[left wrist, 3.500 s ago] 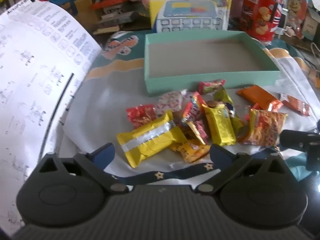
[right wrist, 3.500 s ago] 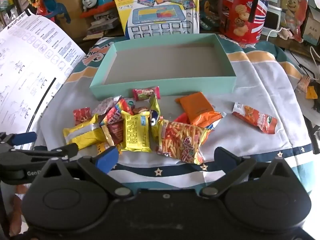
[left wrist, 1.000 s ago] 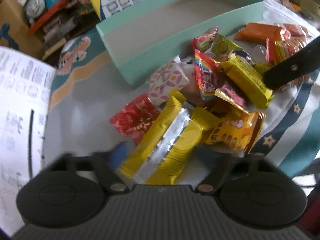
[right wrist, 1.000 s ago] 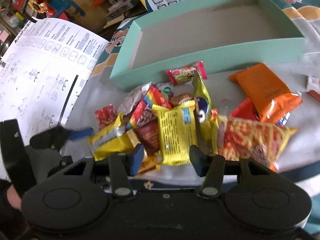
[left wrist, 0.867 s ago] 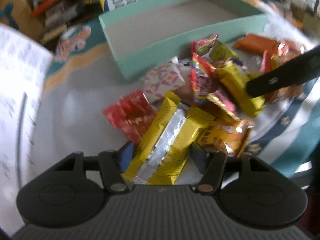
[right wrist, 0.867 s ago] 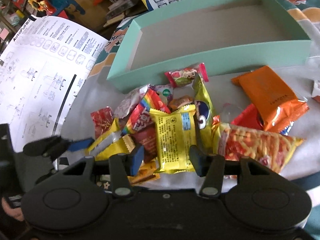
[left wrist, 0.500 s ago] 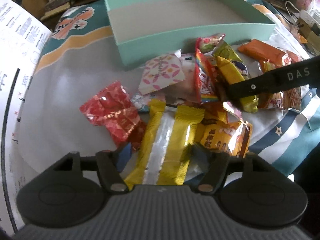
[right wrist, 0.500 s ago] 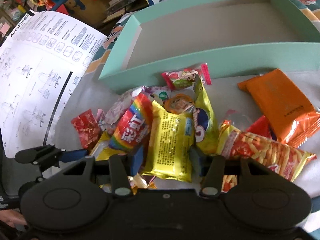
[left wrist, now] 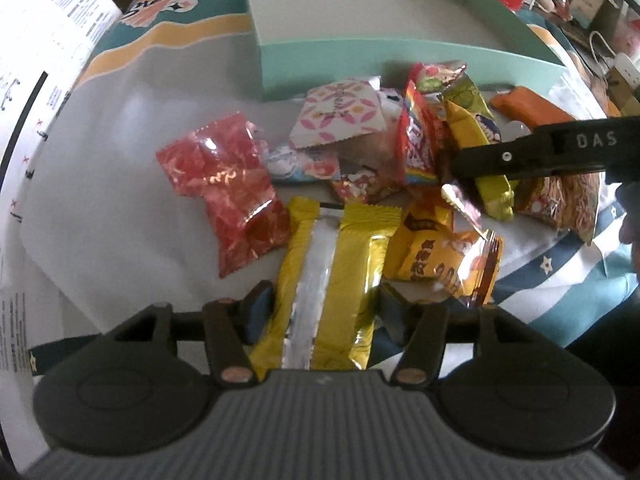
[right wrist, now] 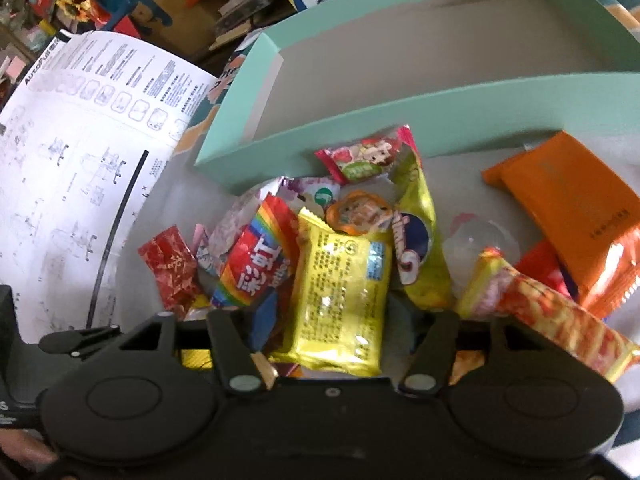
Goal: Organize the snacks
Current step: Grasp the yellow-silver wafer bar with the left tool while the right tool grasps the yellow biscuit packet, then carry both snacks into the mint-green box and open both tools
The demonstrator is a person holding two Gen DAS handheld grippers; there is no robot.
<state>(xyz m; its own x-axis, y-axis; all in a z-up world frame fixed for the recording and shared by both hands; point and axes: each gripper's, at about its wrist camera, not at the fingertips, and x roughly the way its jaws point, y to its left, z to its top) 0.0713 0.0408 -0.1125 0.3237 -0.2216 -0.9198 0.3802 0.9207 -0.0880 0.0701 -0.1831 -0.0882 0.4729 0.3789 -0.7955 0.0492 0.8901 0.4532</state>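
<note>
- The yellow-and-silver bar (left wrist: 328, 280) lies at the near edge of the snack pile, its long axis running 6 to 12 o'clock, straight out between the left gripper (left wrist: 324, 312) fingers, which look clenched on its sides.
- The yellow packet (right wrist: 340, 292) sits likewise between the right gripper (right wrist: 332, 320) fingers, seemingly grasped, though contact is hard to confirm.
- The mint box (right wrist: 400, 120), empty, stands at 12 o'clock beyond the pile.
- The red wrapper (left wrist: 224, 184) lies at 11 o'clock, the orange pouch (left wrist: 444, 264) touching at 2; upward is free room.
</note>
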